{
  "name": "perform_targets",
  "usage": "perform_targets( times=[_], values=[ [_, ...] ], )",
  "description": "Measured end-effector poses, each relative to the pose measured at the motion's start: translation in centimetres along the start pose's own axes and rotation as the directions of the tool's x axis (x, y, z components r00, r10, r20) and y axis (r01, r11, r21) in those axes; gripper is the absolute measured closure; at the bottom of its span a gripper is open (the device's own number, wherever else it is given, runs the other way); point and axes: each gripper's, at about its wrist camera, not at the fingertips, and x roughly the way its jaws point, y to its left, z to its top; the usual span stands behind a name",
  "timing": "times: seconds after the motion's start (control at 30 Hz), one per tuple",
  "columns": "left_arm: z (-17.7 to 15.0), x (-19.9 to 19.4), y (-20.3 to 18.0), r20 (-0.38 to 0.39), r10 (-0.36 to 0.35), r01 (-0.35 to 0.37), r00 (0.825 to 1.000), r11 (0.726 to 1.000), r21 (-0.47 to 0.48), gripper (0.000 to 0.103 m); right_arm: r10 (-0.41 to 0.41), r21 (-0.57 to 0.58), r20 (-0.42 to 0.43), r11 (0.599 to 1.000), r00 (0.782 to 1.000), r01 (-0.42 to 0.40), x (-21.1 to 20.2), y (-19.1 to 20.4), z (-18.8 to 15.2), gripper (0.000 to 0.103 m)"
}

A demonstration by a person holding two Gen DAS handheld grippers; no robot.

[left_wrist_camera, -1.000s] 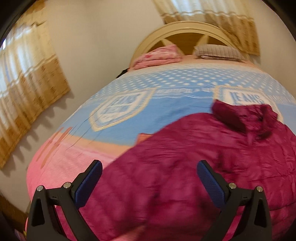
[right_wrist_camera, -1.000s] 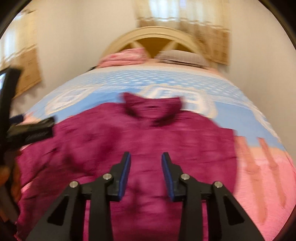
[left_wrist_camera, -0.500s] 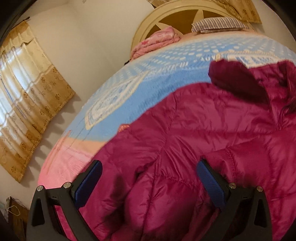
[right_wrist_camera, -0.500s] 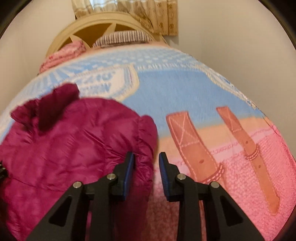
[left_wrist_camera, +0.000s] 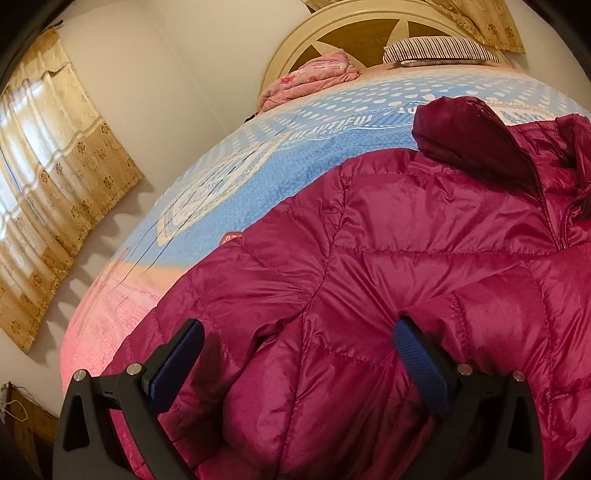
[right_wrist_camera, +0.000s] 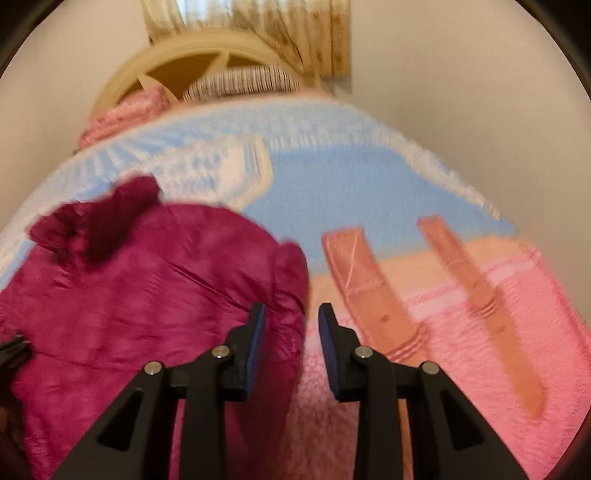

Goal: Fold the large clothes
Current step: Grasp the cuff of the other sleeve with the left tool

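- The bed [left_wrist_camera: 258, 177] carries everything: I see its blue and pink blanket [right_wrist_camera: 369, 192] running up to the headboard [left_wrist_camera: 354, 33], with bare blanket on both sides of the jacket, so I judge there is room to swing a sleeve inward.
- The magenta puffer jacket [left_wrist_camera: 406, 240] lies spread on the near half of the bed, collar toward the pillows, zipper up.
- My left hand-held gripper [left_wrist_camera: 299, 354] stands wide and released, straddling a puffy fold of sleeve; neither pad presses it. I would bunch less fabric before clamping, as this slick padding looks likely to slip.
- My right hand-held gripper [right_wrist_camera: 291, 325] sits at the jacket's right edge [right_wrist_camera: 291, 273], jaws narrow but not pressing; the edge lies just between them. The view is blurred, so I would settle before pinching.
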Motion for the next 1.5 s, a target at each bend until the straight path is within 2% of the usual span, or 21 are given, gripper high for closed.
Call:
perform_targets(
  times=[0.07, 0.17, 0.33, 0.53, 0.7, 0.87, 0.93, 0.97, 1.0, 1.07, 1.1, 1.13, 1.2, 1.23, 1.33, 1.43, 1.5],
  values=[
    [0.0, 0.0, 0.1, 0.002, 0.005, -0.005, 1.0, 1.0, 0.004, 0.001, 0.057, -0.023, 0.023, 0.998, 0.998, -0.057, -1.8, 1.1, 0.3, 0.07],
    [0.0, 0.1, 0.0, 0.0, 0.0, 0.0, 1.0, 1.0, 0.0, 0.001, 0.138, -0.051, -0.021, 0.989, 0.99, -0.139, -1.8, 3.1, -0.3, 0.07],
    [-0.1, 0.1, 0.0, -0.005, -0.017, 0.017, 1.0, 1.0, -0.013, 0.001, 0.125, -0.074, -0.132, 0.988, 0.983, -0.135, 2.4, 4.6, -3.1, 0.07],
    [-0.1, 0.2, 0.4, -0.003, -0.019, 0.019, 1.0, 1.0, -0.015, 0.001, 0.048, -0.173, -0.094, 0.983, 0.994, -0.063, 3.0, 5.9, -4.2, 0.07],
    [-0.1, 0.4, 0.8, -0.009, -0.04, 0.039, 0.999, 0.999, -0.031, 0.001, 0.017, -0.2, -0.08, 0.979, 0.997, -0.033, 3.0, 6.5, -4.3, 0.07],
    [0.2, 0.6, 1.0, -0.023, -0.055, 0.054, 0.998, 0.998, -0.03, 0.001, 0.072, -0.151, -0.087, 0.985, 0.994, -0.085, 3.0, 5.7, -4.3, 0.07],
    [0.7, 0.6, 1.9, -0.06, -0.11, 0.108, 0.992, 0.994, -0.033, 0.001, 0.079, -0.145, -0.092, 0.985, 0.993, -0.092, 2.9, 5.7, -4.2, 0.07],
    [0.9, 0.5, 3.4, -0.094, -0.149, 0.144, 0.984, 0.988, -0.063, 0.001, 0.09, -0.147, -0.098, 0.984, 0.991, -0.104, 2.7, 5.5, -4.0, 0.069],
    [0.9, 0.1, 5.1, -0.108, -0.18, 0.169, 0.978, 0.98, -0.103, 0.001, 0.11, -0.149, -0.099, 0.981, 0.989, -0.124, 2.3, 5.3, -3.9, 0.063],
    [0.6, -1.5, 9.6, -0.078, -0.238, 0.223, 0.968, 0.96, -0.171, 0.001, 0.148, -0.126, -0.066, 0.98, 0.987, -0.155, 0.6, 4.3, -3.8, 0.045],
    [0.1, -2.3, 11.6, -0.049, -0.237, 0.226, 0.97, 0.959, -0.172, 0.001, 0.144, -0.109, -0.032, 0.983, 0.989, -0.147, -0.5, 3.8, -4.0, 0.028],
    [-0.6, -3.0, 13.7, -0.017, -0.215, 0.21, 0.977, 0.966, -0.152, 0.001, 0.141, -0.099, -0.003, 0.985, 0.99, -0.141, -1.7, 3.4, -4.4, 0.017],
    [-2.4, -3.3, 16.9, 0.013, -0.142, 0.143, 0.99, 0.982, -0.127, 0.001, 0.164, -0.107, 0.019, 0.981, 0.986, -0.161, -3.4, 3.0, -5.2, 0.016],
    [-3.9, -2.8, 19.2, 0.004, -0.084, 0.084, 0.996, 0.989, -0.12, 0.001, 0.172, -0.122, 0.013, 0.978, 0.985, -0.17, -4.0, 3.1, -5.8, 0.016],
    [-8.0, -0.7, 24.9, -0.072, -0.018, 0.005, 0.997, 0.984, -0.178, 0.001, 0.168, -0.17, 0.011, 0.972, 0.986, -0.163, -5.7, 3.8, -7.6, 0.016],
    [-12.0, 0.2, 29.4, -0.133, 0.014, -0.049, 0.991, 0.963, -0.265, 0.001, 0.189, -0.195, 0.029, 0.964, 0.981, -0.18, -7.4, 4.5, -8.8, 0.016],
    [-14.4, 0.5, 31.7, -0.163, -0.022, -0.035, 0.986, 0.94, -0.339, 0.001, 0.201, -0.204, 0.045, 0.961, 0.979, -0.188, -8.7, 4.7, -9.8, 0.016]
  ],
)
